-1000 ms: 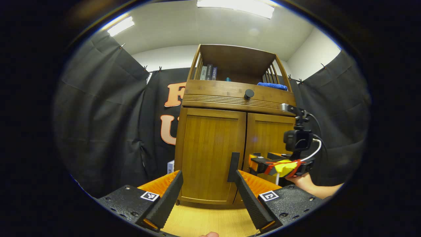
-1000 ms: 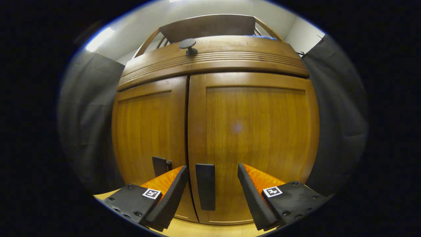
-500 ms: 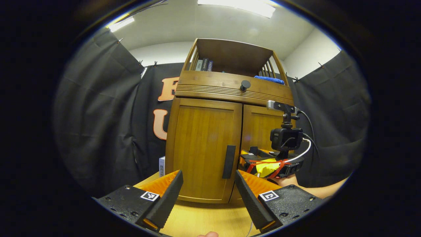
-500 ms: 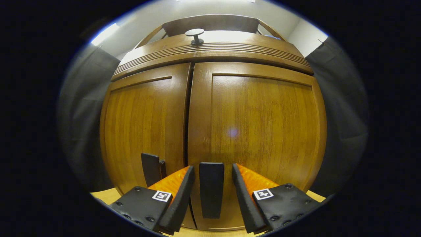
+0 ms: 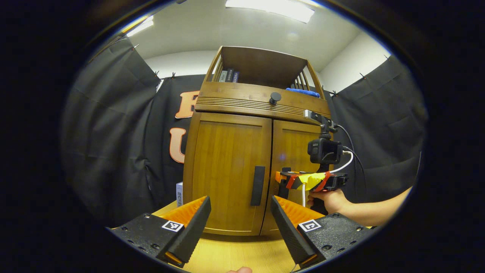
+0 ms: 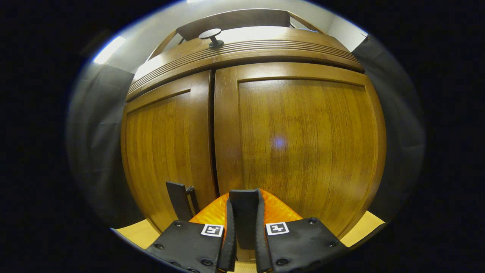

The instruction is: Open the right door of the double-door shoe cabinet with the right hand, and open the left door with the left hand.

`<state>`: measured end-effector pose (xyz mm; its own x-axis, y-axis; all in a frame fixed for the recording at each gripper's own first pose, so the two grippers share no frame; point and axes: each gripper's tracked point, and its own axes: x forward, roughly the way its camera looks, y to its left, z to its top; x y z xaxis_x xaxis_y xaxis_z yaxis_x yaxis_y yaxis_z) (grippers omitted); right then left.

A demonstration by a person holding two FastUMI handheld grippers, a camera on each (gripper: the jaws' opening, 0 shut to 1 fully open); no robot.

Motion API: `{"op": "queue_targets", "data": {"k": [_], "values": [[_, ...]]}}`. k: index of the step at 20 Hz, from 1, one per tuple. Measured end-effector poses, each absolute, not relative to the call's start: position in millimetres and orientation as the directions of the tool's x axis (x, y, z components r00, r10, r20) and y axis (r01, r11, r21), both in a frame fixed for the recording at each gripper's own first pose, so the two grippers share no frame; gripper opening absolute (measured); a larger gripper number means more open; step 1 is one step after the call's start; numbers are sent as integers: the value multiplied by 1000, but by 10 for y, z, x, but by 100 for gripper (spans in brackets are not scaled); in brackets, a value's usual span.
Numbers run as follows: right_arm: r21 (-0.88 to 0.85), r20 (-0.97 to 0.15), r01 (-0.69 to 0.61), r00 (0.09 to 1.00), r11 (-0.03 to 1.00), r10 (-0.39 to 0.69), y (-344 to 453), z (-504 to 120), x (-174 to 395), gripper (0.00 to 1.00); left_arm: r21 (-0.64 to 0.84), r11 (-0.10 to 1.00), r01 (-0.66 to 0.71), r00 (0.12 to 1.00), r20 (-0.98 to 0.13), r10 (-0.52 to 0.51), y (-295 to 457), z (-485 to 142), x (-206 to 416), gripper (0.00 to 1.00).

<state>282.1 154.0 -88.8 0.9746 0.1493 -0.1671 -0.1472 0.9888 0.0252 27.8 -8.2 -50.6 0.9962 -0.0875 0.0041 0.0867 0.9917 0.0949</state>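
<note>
The wooden shoe cabinet [image 5: 231, 151] stands ahead with both doors closed. In the right gripper view, my right gripper [image 6: 244, 231] is shut on the dark vertical handle of the right door [image 6: 244, 212]; the right door [image 6: 303, 144] sits flush, and the left door's handle [image 6: 180, 199] shows beside it. In the left gripper view, my left gripper [image 5: 240, 220] stands open, some way in front of the left door's handle [image 5: 258, 180]. That view also has the right gripper [image 5: 282, 182], held by a hand [image 5: 327, 199], at the right door [image 5: 295, 151].
A drawer front with a round dark knob [image 5: 275, 97] runs above the doors. The open shelf on top holds books [image 5: 227, 76] and a blue cloth [image 5: 303, 92]. A small white box [image 5: 179, 193] stands left of the cabinet. Light wooden floor [image 5: 235, 258] lies below.
My right gripper has closed its fingers onto the right door's handle. My left gripper has drawn back a little and shifted, so the cabinet looks smaller and farther left.
</note>
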Motion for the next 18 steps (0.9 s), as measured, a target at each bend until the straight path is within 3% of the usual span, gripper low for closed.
{"op": "queue_targets", "data": {"k": [1,5,6,7,13,14,15,17,18], "values": [[6,-169,-145,975,989,144,1519,-887,2814,28,77,993,91,996,-2,-91,-101,-532,246,95],[25,-187,-189,964,982,190,1522,-823,2648,23,47,996,75,997,-13,-74,-91,-572,205,93],[19,-194,-201,960,979,201,1505,-818,2564,28,48,996,73,997,-16,-72,-91,-579,201,95],[15,-201,-210,957,978,208,1489,-807,2494,23,49,996,74,997,-16,-73,-97,-584,186,95],[25,-214,-242,947,970,242,1300,-702,1982,23,68,993,92,996,-14,-91,-178,-561,151,93],[25,-217,-244,945,969,244,1253,-692,1906,27,64,993,98,995,-13,-98,-211,-551,159,93],[27,-222,-243,944,970,243,1225,-684,1850,23,61,993,104,995,-13,-103,-235,-548,153,95],[28,-225,-237,945,971,237,1146,-664,1734,27,56,993,107,994,-19,-106,-260,-557,157,98],[26,-223,-234,946,972,234,1114,-645,1666,22,53,993,108,994,-23,-107,-275,-555,158,98]]}}
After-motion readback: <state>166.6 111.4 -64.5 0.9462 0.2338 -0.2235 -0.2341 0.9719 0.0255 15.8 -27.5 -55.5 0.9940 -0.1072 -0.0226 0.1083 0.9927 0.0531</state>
